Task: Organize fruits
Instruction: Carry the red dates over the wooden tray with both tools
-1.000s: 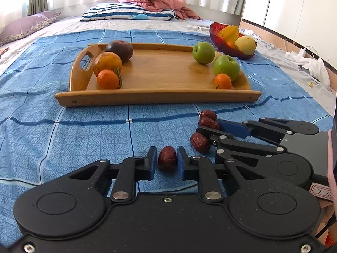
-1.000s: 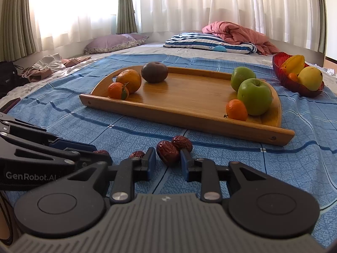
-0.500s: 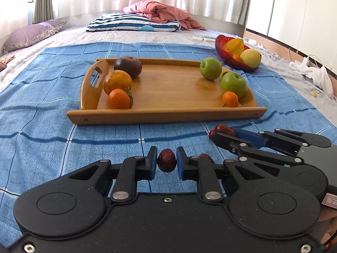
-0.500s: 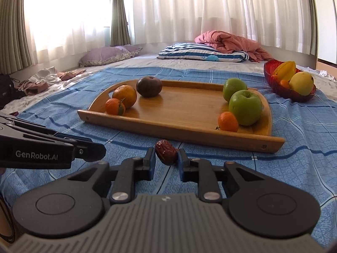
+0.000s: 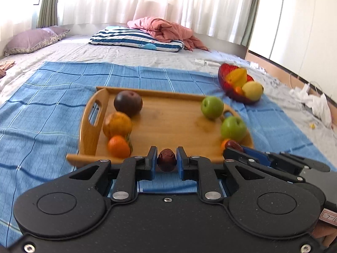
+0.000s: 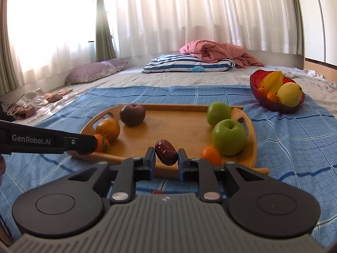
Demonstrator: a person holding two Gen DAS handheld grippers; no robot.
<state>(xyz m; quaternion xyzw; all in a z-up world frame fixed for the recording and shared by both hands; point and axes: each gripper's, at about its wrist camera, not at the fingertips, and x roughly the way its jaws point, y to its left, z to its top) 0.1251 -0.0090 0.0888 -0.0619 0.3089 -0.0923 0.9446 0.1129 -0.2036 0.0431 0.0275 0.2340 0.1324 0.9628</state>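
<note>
Dates going to wooden tray (image 5: 90,139). Left gripper (image 5: 166,160) squeezing one date (image 5: 166,159), right gripper (image 6: 166,158) squeezing other date (image 6: 166,151), both hanging by tray's near edge. Oranges sitting at left end, apples at right, so middle looking free for dates.

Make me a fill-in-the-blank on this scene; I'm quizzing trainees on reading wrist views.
1. Each gripper's fingers are shut on a dried red ____.
2. The two green apples sit on the wooden ____.
3. The starfruit lies in the ____ bowl.
4. The tray rests on a ____ checked cloth.

Missing words: date; tray; red; blue
</note>
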